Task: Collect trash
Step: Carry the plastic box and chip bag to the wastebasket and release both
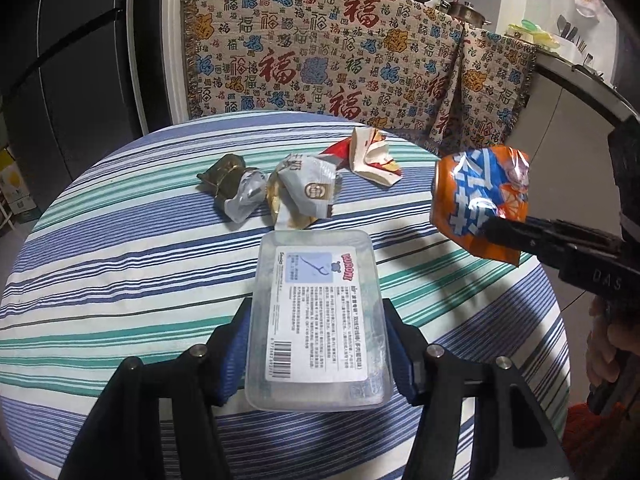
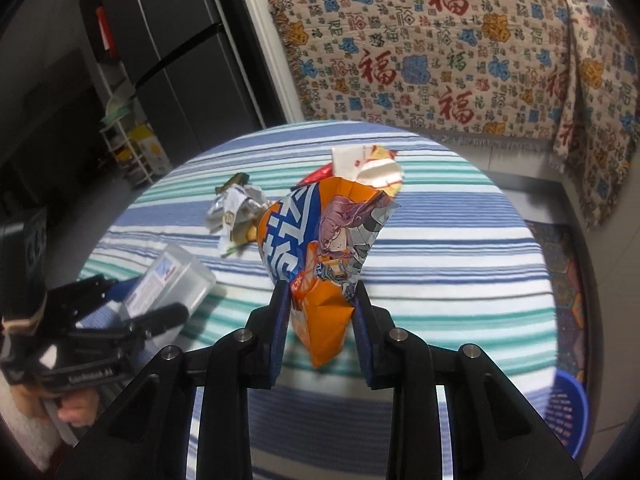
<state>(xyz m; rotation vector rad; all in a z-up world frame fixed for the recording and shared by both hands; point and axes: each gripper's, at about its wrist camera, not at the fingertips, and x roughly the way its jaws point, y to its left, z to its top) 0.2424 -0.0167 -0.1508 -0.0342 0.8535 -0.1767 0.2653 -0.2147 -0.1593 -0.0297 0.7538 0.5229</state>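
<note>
My left gripper (image 1: 316, 312) is shut on a clear plastic box (image 1: 316, 312) with a white label, held just over the striped table. The box also shows in the right wrist view (image 2: 172, 276). My right gripper (image 2: 320, 292) is shut on an orange snack bag (image 2: 320, 240), held above the table; the bag also shows in the left wrist view (image 1: 480, 200). On the far part of the table lie a grey wrapper (image 1: 308, 188), a green leaf-wrapped packet (image 1: 224, 176) and a red-and-white crumpled wrapper (image 1: 372, 156).
The round table has a blue, green and white striped cloth (image 1: 120, 260). A patterned blanket (image 1: 320, 52) hangs behind it. A blue basket (image 2: 568, 412) stands on the floor at the right. A dark fridge (image 2: 168, 60) is at the back left.
</note>
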